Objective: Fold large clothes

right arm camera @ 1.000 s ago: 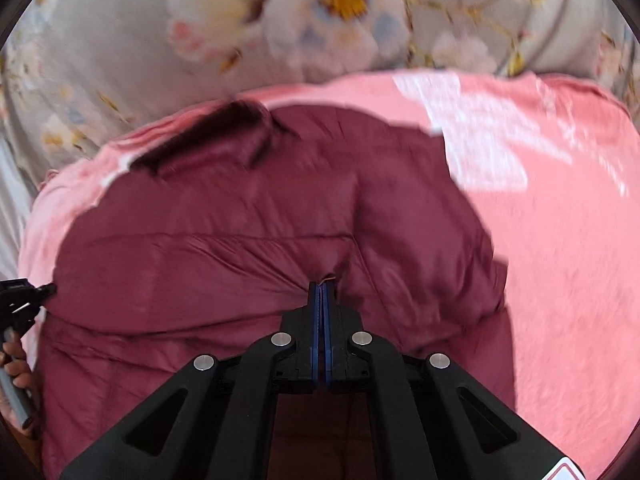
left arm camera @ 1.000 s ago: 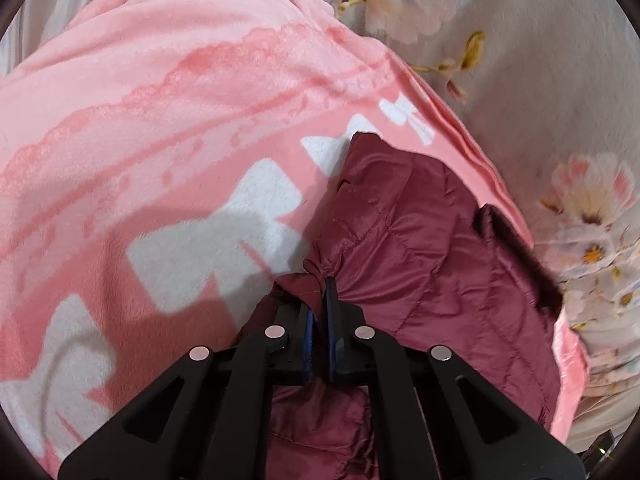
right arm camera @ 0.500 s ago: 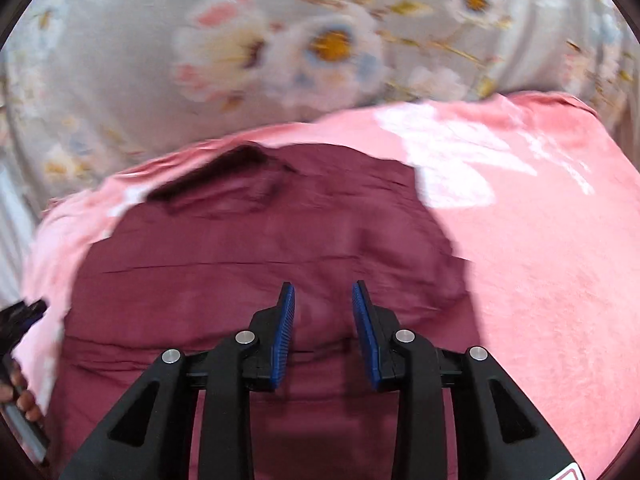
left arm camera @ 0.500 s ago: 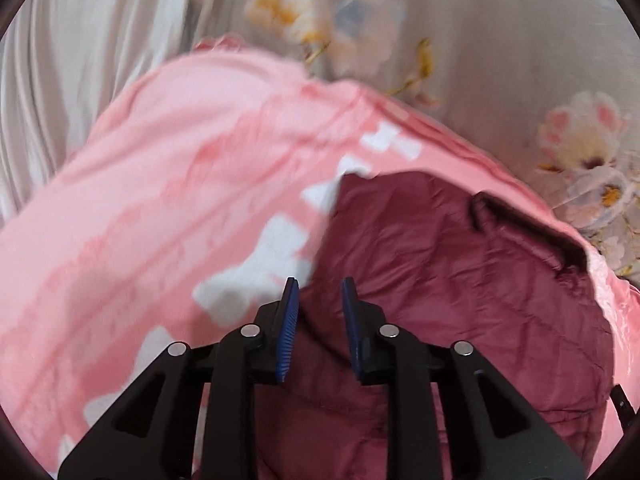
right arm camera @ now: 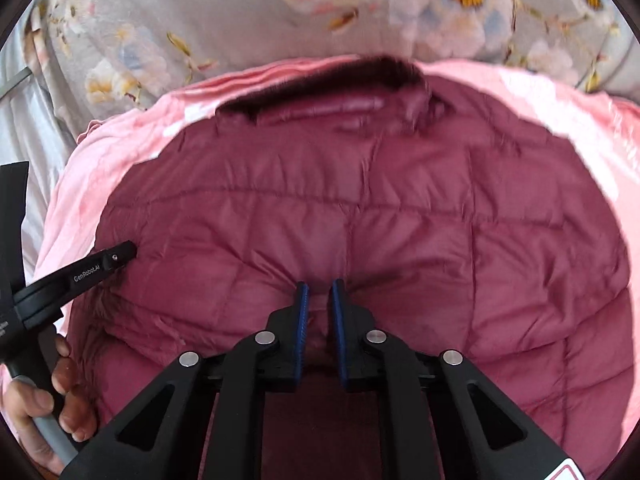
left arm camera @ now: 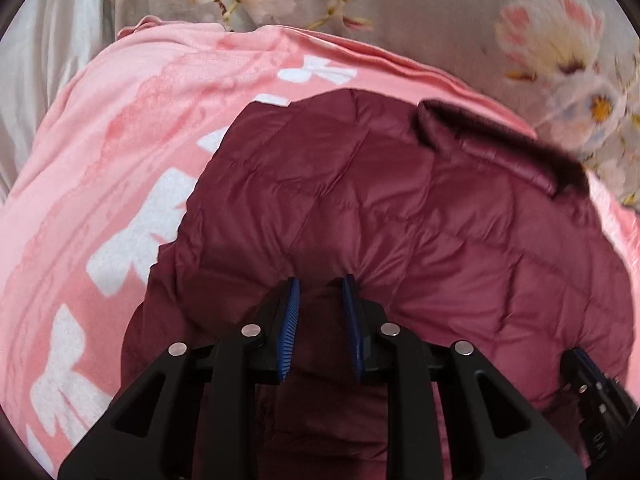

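Note:
A dark red quilted jacket point(left arm camera: 400, 208) point(right arm camera: 360, 200) lies spread on a pink blanket, its dark fur collar point(left arm camera: 500, 136) point(right arm camera: 328, 76) at the far edge. My left gripper point(left arm camera: 320, 280) presses into the near part of the jacket, jaws apart, with a ridge of fabric bulging between the pads. In the right wrist view the left gripper point(right arm camera: 116, 256) shows from the side, tip on the jacket's left edge. My right gripper point(right arm camera: 319, 286) has its jaws closing, and a narrow fold of jacket fills the gap between the pads. The right gripper point(left arm camera: 580, 360) also shows at the lower right in the left wrist view.
The pink blanket point(left arm camera: 120, 160) point(right arm camera: 80, 184) with white bow prints covers the bed under the jacket. Grey floral bedding point(left arm camera: 440, 8) point(right arm camera: 200, 20) lies beyond it. A person's hand point(right arm camera: 60, 400) holds the left gripper's handle at the lower left.
Both grippers let go of the pinched jacket, opened and moved across it. The right jaws have since narrowed onto a fold. The jacket now lies flatter and fills both views.

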Demonstrator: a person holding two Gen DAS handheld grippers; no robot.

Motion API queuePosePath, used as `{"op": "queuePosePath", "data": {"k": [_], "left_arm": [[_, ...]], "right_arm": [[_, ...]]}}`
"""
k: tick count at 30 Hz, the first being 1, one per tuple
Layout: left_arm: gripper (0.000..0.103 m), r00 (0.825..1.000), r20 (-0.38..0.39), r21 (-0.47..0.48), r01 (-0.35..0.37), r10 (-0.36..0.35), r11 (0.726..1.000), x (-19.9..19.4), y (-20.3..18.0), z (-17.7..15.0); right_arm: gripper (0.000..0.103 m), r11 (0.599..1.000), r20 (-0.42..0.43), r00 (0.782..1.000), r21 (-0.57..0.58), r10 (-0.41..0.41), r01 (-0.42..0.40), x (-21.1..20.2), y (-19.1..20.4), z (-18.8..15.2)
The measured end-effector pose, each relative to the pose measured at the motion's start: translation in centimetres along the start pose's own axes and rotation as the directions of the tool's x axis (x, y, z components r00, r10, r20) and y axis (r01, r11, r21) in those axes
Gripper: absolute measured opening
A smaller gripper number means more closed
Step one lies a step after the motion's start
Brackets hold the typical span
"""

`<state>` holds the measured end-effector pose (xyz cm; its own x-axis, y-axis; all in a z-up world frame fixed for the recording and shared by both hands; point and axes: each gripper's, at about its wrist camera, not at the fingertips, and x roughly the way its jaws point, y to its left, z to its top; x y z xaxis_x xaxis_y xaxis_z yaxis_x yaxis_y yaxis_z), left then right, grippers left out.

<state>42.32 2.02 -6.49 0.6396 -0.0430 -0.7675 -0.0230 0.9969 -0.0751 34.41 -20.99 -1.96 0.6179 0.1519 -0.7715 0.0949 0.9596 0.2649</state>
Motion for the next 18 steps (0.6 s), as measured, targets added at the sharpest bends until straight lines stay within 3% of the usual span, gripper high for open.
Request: {"op": "queuePosePath", "data": {"k": [7, 15, 18], "left_arm": [[0.021, 1.0, 0.009, 0.064, -0.021, 0.02, 0.998, -0.6, 0.0, -2.1], [0.02, 0.997, 0.026, 0.113, -0.072, 0.07, 0.991, -0.9, -0.7, -3.1], [0.02, 0.998, 0.034, 0.099, -0.053, 0.05, 0.994, -1.7, -0.4, -2.7]], "right_arm": [[0.008, 1.0, -0.026, 1.0, -0.022, 0.014, -0.015, -0.7, 0.5, -2.5], [0.007, 0.998, -0.025, 0.998, 0.006, 0.064, -0.063, -1.3, -0.6, -2.4], [0.014, 0.996, 0.007, 0.996, 0.014, 0.088, -0.088, -2.9, -1.1, -1.8]]}}
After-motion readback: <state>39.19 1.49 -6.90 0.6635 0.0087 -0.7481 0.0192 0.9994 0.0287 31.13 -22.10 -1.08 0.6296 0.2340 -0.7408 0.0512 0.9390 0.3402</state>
